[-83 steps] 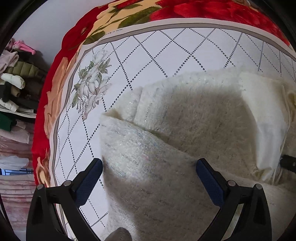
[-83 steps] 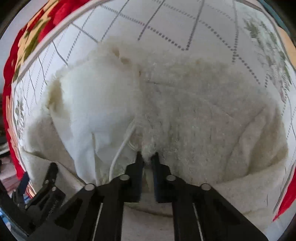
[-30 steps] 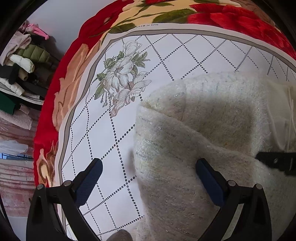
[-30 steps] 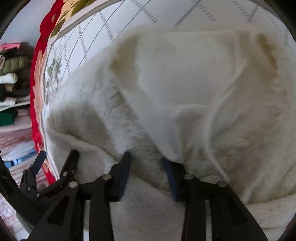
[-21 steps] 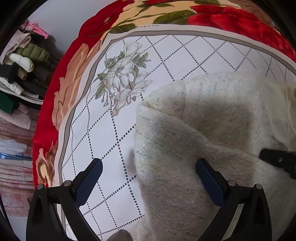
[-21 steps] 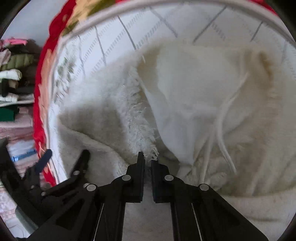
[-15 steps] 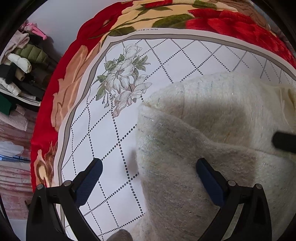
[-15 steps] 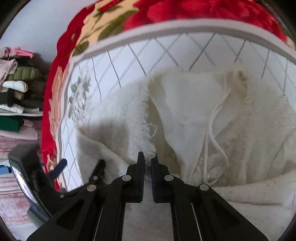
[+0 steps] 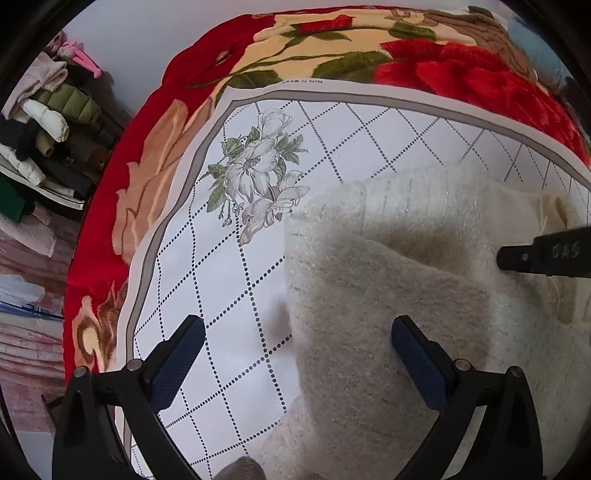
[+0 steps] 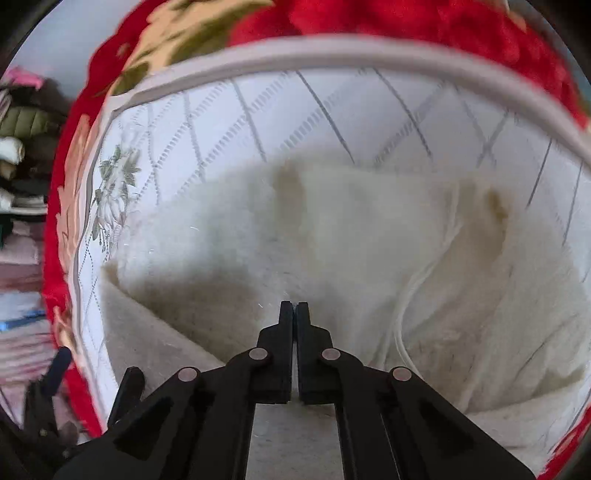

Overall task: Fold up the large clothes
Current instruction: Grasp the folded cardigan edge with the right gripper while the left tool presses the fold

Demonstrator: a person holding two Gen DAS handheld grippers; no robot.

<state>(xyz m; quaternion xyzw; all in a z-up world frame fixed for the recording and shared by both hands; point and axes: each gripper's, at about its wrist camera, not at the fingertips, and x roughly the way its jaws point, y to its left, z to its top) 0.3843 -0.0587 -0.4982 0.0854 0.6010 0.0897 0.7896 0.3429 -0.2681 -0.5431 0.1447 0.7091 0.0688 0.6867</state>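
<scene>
A large cream fuzzy garment (image 9: 406,280) lies partly folded on a white quilted sheet with a dotted diamond grid (image 9: 229,288). My left gripper (image 9: 295,343) is open, its left pad over the sheet and its right pad over the garment's folded edge. In the right wrist view the garment (image 10: 258,240) shows its smooth lining (image 10: 369,221) and a white drawstring (image 10: 406,314). My right gripper (image 10: 294,306) is shut with nothing visible between its jaws, raised above the garment. The right gripper also shows in the left wrist view (image 9: 546,254) at the right edge.
A red floral blanket (image 9: 443,70) lies under the sheet. Stacked folded clothes on shelves (image 9: 40,122) stand at the left. Brown and blue clothes (image 9: 491,33) lie at the far right of the bed.
My right gripper opened on the garment's fringe edge, shut on it, lifted, and now its jaws show no fabric. The left gripper stayed open and barely moved.
</scene>
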